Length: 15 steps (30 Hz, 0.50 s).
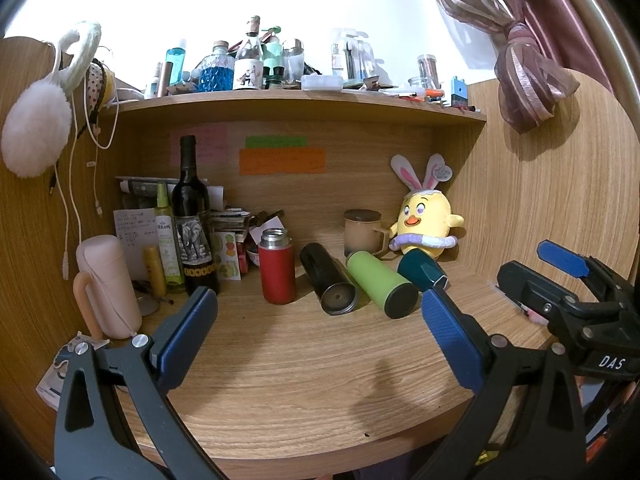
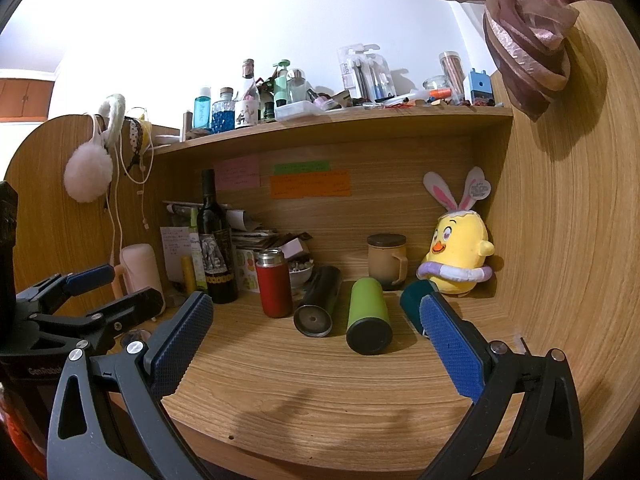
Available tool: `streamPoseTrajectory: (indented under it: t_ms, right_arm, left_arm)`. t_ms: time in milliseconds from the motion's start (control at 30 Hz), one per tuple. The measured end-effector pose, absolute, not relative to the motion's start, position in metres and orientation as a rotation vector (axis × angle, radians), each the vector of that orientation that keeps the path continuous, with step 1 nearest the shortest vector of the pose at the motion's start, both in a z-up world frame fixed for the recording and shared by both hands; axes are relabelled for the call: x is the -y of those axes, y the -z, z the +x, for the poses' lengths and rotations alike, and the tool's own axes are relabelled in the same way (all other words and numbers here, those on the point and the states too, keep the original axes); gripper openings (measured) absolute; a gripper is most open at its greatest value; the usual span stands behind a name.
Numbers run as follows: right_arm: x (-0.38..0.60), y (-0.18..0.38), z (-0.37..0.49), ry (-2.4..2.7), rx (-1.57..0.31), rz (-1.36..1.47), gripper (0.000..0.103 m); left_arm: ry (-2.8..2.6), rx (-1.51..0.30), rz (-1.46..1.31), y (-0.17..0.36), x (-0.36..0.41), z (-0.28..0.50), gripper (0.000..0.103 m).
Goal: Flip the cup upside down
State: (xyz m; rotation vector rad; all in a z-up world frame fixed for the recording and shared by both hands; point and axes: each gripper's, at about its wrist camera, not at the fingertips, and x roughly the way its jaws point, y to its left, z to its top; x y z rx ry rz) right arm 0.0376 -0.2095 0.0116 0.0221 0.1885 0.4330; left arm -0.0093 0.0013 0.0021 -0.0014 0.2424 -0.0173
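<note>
A red cup [image 1: 277,270] [image 2: 273,285] with a steel rim stands upright on the wooden desk [image 1: 304,376]. Beside it three cups lie on their sides: a black one [image 1: 327,289] [image 2: 318,303], a green one [image 1: 380,283] [image 2: 368,315] and a dark teal one [image 1: 422,270] [image 2: 414,300]. My left gripper [image 1: 316,340] is open and empty, well in front of the cups. My right gripper [image 2: 318,346] is open and empty, near the lying cups; it also shows in the left wrist view [image 1: 560,276].
A beige lidded mug [image 1: 364,232] and a yellow plush chick [image 1: 426,224] stand at the back right. A wine bottle [image 1: 194,220], small bottles, papers and a pink container [image 1: 106,284] crowd the left. A shelf [image 1: 280,100] with clutter hangs above.
</note>
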Motion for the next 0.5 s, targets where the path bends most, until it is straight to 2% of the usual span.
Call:
streamPoseTrajectory:
  t_ms: [267,500]
  right_arm:
    - [0.206,-0.005,0.051,-0.447,-0.209,0.023,0.103]
    - [0.205,0.007,0.08,-0.458,-0.241,0.019,0.103]
  left_arm:
    - [0.01,-0.27,0.013,0.003,-0.001,0.006,0.103]
    - [0.007,-0.353,0.007,0.012,-0.01,0.051,0.103]
